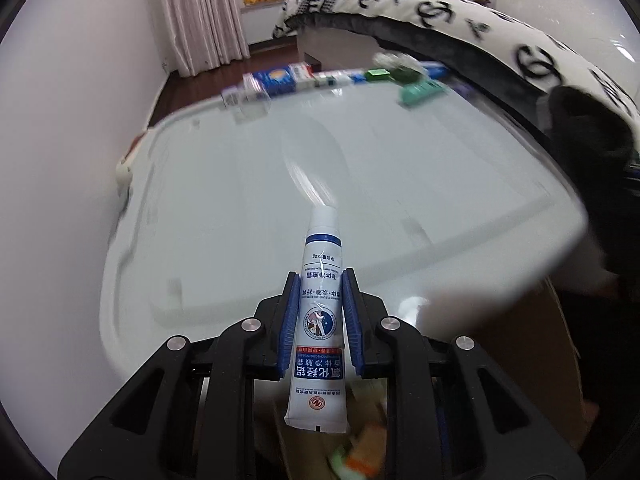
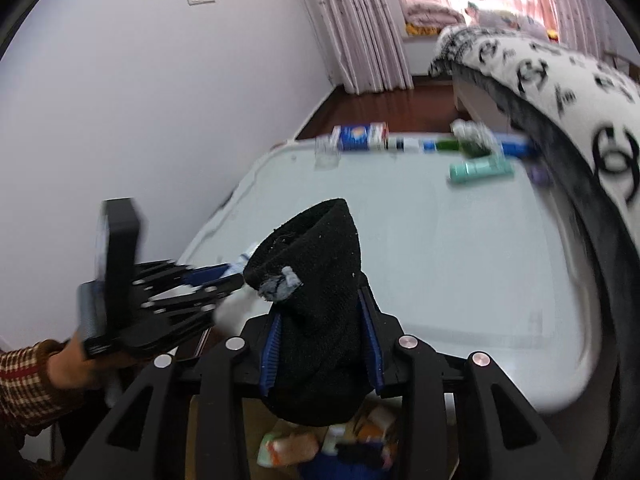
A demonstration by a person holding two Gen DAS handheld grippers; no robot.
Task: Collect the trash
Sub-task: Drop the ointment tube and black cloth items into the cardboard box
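My left gripper (image 1: 320,280) is shut on a white and blue tube (image 1: 320,300), cap pointing forward, held over the near edge of the glass table (image 1: 400,168). My right gripper (image 2: 322,300) is shut on a black sock (image 2: 316,280) with grey lint on it. In the right wrist view the left gripper (image 2: 236,276) is just to the left, its tube mostly hidden by the sock. A cardboard box (image 2: 256,416) with several pieces of trash sits below both grippers; it also shows in the left wrist view (image 1: 528,360).
Small boxes and tubes (image 1: 288,80) line the table's far edge, with a green tube (image 2: 480,170) lying near them. A bed with a patterned blanket (image 1: 520,32) borders the right side. A white wall (image 1: 80,120) is on the left.
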